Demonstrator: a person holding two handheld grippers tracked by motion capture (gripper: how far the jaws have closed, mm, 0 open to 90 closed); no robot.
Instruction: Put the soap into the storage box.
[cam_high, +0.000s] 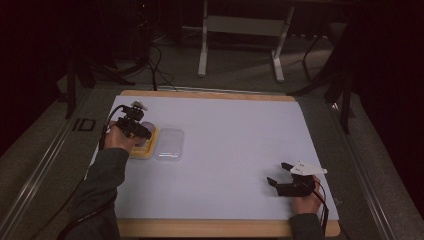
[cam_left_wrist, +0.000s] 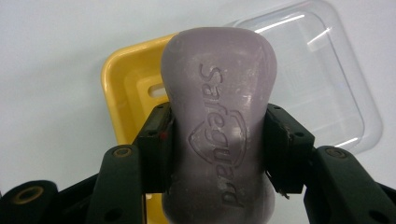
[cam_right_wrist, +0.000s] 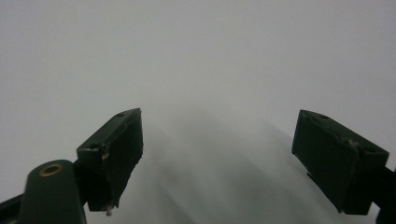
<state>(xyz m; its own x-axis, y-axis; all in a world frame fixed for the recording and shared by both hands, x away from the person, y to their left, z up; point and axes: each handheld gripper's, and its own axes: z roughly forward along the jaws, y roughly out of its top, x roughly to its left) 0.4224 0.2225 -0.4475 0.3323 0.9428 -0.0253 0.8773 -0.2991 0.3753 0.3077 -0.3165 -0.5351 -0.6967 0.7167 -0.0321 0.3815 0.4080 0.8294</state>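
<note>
Left gripper pinches a purple soap bar above the yellow soap dish, clear lid beside it; right gripper rests spread on the surface. Next, seemingly: lowering the bar squarely in.

The person is wearing dark grey long sleeves and is gripping two black two-jaw grippers with brass-ringed screw holes, the right gripper bearing a pale three-cornered plate and trailing cable.

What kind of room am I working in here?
Likely a lab or recording workspace, not a home: a wood-edged table under a plain white sheet, bare desk legs behind, and cables across the grey floor, all in dim light.
</note>
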